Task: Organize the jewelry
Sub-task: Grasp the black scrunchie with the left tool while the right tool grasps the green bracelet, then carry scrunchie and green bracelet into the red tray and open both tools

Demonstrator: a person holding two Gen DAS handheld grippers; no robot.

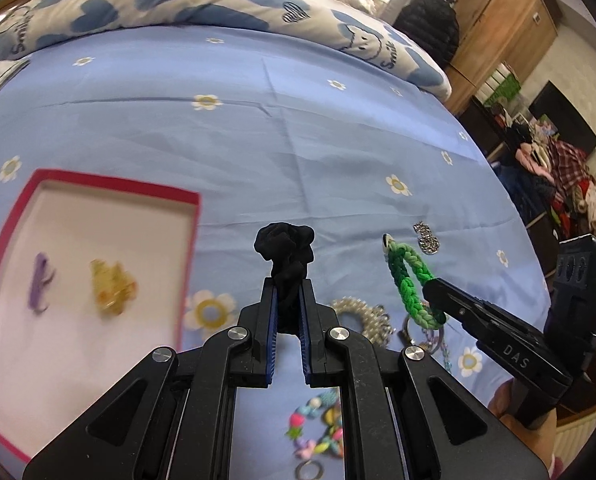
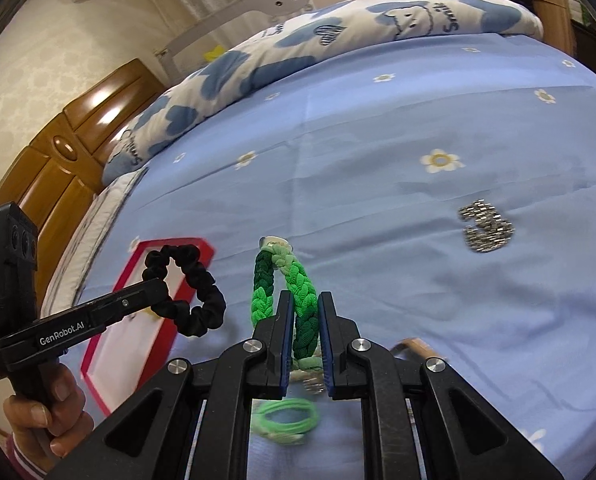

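Observation:
My left gripper [image 1: 289, 286] is shut on a black scrunchie [image 1: 286, 246], held up above the blue bedsheet; from the right wrist view the scrunchie [image 2: 194, 292] hangs as a ring from the left gripper [image 2: 160, 290], over the red-rimmed white tray [image 2: 122, 344]. My right gripper [image 2: 305, 300] is shut on a green braided bracelet [image 2: 294, 276], also lifted; the bracelet [image 1: 411, 280] and right gripper [image 1: 431, 286] show at the right in the left wrist view. The tray [image 1: 110, 186] holds a purple clip [image 1: 38, 280] and a yellow piece [image 1: 112, 288].
A silver rhinestone piece [image 2: 485, 230] lies on the sheet to the right. A pearl bracelet [image 1: 361, 314], colourful beads [image 1: 317, 428] and thin green hair ties [image 2: 286, 420] lie near the grippers. A folded quilt [image 1: 218, 4] lines the far side. A hand [image 2: 42, 416] grips the left handle.

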